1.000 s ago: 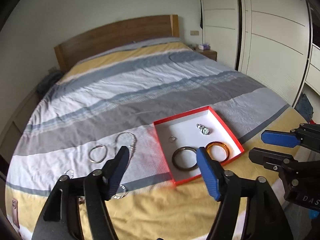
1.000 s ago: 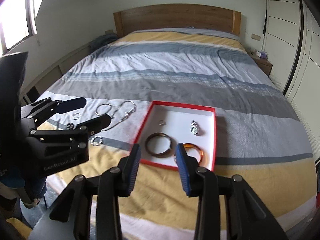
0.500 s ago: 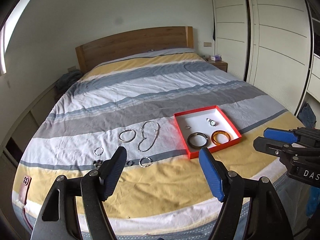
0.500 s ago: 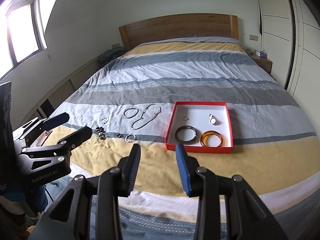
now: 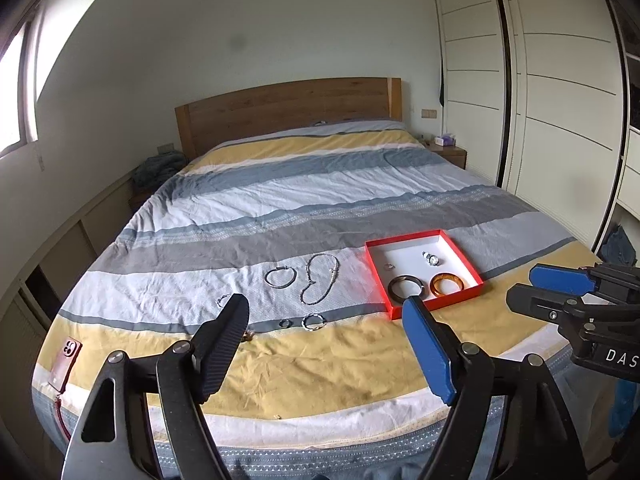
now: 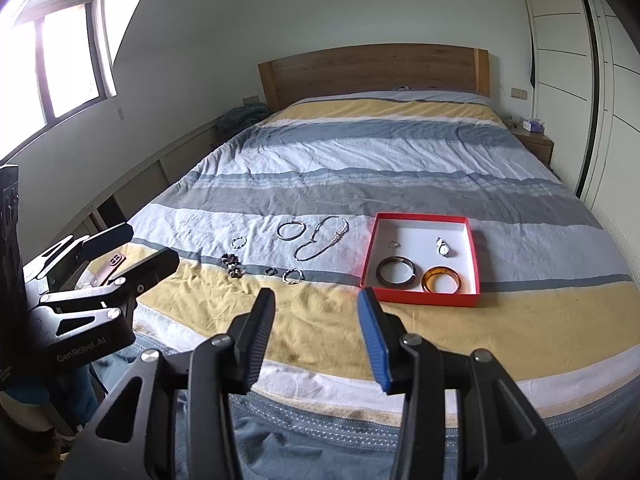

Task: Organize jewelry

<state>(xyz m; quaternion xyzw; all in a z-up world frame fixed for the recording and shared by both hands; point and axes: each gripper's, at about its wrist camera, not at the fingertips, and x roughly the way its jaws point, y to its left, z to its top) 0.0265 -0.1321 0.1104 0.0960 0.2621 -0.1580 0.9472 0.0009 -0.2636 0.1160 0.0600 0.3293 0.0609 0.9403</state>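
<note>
Hovering grippers: both hung above the foot of the bed, off its near edge, touching nothing
Left gripper: jaws wide apart and opening; nothing between them
Right gripper: jaws partly apart and opening; nothing between them
Red box: lay open on the bedspread to the right; white inside
In the box: dark bangle and amber bangle side by side at the near wall; small ring and watch behind them
Loose on the bedspread, left of the box: chain necklace in a long loop; silver hoop bracelet just beside it; small beaded bracelet further left
Nearer row: dark bead cluster; small dark ring; twisted bracelet
Phone: red case, at the bed's left corner, well apart from the jewelry
</note>
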